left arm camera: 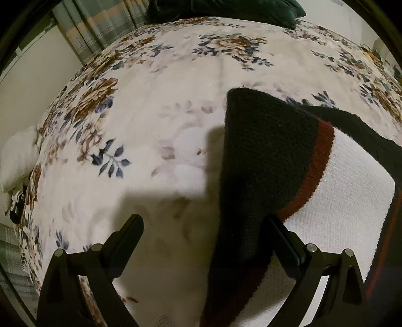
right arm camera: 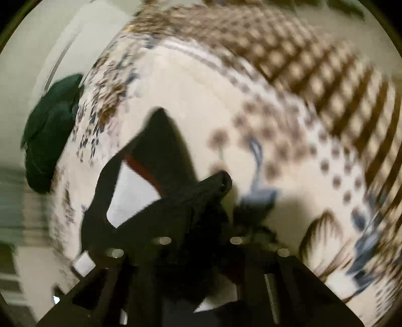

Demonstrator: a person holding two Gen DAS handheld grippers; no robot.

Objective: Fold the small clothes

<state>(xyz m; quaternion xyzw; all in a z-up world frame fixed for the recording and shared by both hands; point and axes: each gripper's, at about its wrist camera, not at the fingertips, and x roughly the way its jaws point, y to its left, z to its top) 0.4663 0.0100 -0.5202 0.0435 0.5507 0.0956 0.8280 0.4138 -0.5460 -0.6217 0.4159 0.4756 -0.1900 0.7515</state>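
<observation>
A small knit garment [left arm camera: 271,151], black with a dark red stripe and a white panel, lies on the floral bedspread [left arm camera: 150,113]. My left gripper [left arm camera: 204,223] stands open just above it. The garment's black fold runs between its fingers, close to the right finger [left arm camera: 281,234], and nothing is pinched. The right wrist view is blurred. There my right gripper [right arm camera: 216,186] is shut on bunched black fabric of the same garment [right arm camera: 163,140], whose white panel and red stripe show to the left of the fingers.
A dark green cushion [left arm camera: 226,10] lies at the far end of the bed and shows again as the cushion [right arm camera: 50,130] in the right wrist view. Plaid curtains [left arm camera: 100,25] hang behind. A white cloth [left arm camera: 17,161] sits at the bed's left edge.
</observation>
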